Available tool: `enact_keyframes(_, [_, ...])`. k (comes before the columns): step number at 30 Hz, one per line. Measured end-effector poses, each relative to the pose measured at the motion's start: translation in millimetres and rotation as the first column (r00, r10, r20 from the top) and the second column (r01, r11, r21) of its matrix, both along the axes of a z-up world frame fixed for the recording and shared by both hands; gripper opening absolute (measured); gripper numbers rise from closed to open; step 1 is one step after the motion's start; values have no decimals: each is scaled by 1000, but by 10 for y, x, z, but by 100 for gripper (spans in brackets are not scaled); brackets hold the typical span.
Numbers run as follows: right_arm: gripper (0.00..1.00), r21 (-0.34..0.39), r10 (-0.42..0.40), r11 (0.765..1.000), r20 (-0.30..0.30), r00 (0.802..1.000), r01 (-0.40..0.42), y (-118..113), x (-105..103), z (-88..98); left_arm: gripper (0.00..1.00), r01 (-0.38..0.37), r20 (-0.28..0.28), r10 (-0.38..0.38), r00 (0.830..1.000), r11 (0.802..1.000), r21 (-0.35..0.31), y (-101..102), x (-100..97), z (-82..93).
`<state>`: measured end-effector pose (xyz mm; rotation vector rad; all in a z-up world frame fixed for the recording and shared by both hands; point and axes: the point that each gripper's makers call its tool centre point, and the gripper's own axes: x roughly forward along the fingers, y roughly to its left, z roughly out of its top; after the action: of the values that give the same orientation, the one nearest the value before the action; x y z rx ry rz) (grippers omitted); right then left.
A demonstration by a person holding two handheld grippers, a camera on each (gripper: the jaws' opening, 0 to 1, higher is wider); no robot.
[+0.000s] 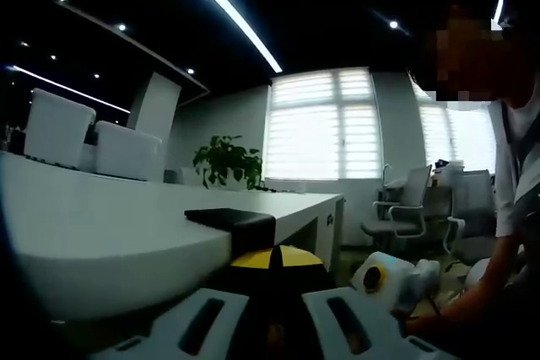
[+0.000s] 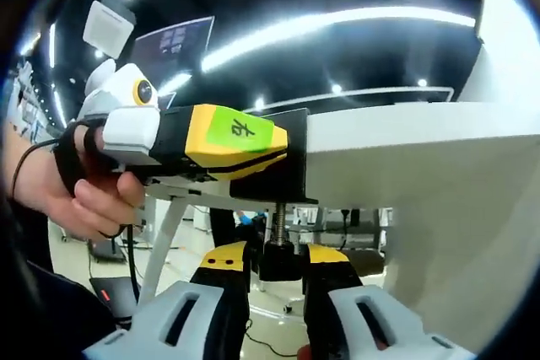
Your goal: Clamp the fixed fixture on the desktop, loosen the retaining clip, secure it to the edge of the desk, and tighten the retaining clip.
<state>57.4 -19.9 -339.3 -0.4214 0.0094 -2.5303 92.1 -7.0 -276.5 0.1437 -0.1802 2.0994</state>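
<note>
While your right gripper (image 2: 277, 280) closes its jaws on the knob (image 2: 279, 260) under the clamp's screw (image 2: 278, 223), your left gripper (image 2: 240, 145) pinches the one black fixture (image 2: 291, 162) onto the white desk (image 2: 422, 158) edge, its jaws holding the top plate (image 1: 229, 219). Around you: two white chairs (image 1: 56, 128), one plant (image 1: 226, 160), bright blinds (image 1: 321, 124), ceiling light strips (image 1: 224, 8).

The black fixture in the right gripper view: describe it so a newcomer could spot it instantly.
Find the white desk and follow it to its edge. The black clamp fixture wraps that edge beside the yellow-nosed left gripper. Alone there, it has a threaded screw hanging down to a black knob, between the right gripper jaws.
</note>
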Motion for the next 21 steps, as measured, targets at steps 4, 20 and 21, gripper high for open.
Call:
enact_keyframes(4, [22, 28, 133, 991, -23, 991, -132, -20, 24, 10, 1, 0, 5, 0, 1000, 1000, -3, -1, -2, -2])
enact_keyframes(20, [27, 24, 125, 992, 25, 992, -125, -19, -31, 4, 1, -3, 3, 3, 1000, 999, -41, -3, -1, -19])
enact_keyframes(21, [27, 42, 106, 993, 17, 994, -106, -12, -16, -20, 1, -2, 6, 2, 1000, 999, -42, -3, -1, -19])
